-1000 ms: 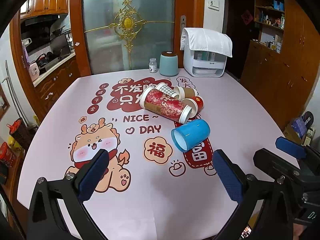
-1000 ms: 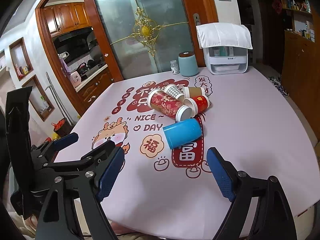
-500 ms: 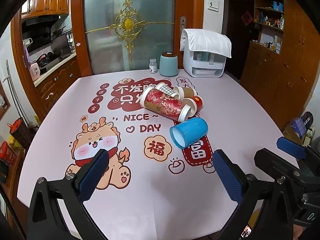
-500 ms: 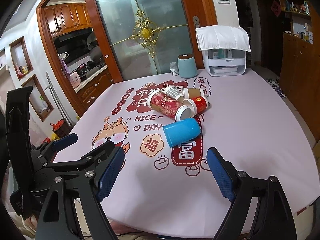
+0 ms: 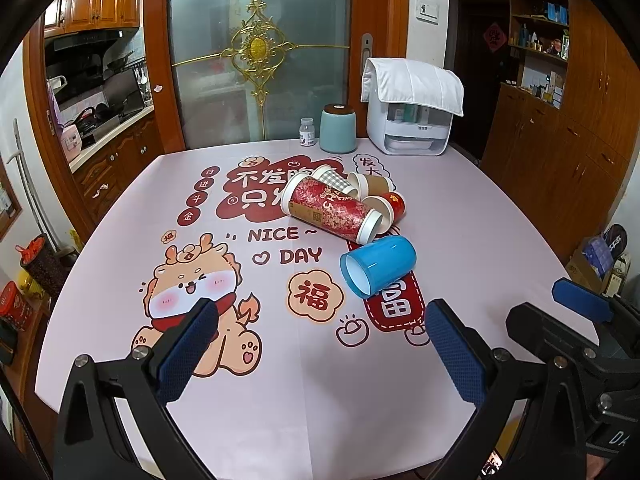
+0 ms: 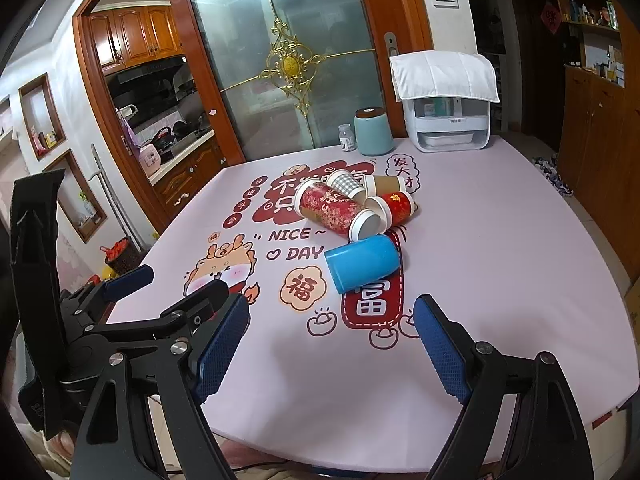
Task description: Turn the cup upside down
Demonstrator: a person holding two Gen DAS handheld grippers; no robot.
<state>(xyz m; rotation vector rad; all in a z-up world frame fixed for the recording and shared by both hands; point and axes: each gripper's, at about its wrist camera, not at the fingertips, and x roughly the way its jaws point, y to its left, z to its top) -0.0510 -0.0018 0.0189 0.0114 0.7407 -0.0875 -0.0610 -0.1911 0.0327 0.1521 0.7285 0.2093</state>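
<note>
Drifted slightly lower in both views since a second ago: blue cup (image 5: 378, 266), smooth glossy cylinder, lying on its side on pink printed tablecloth (image 5: 480, 240), mouth toward near-left, rounded base toward paper cups (image 5: 336, 208) just behind. Left gripper (image 5: 320, 348) and right gripper (image 6: 330, 338) spread wide, empty, short of cup.

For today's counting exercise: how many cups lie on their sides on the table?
5: blue plastic cup nearest; tall red patterned paper cup behind it; checked cup, brown cup and small red cup behind; more may be hidden.
</note>
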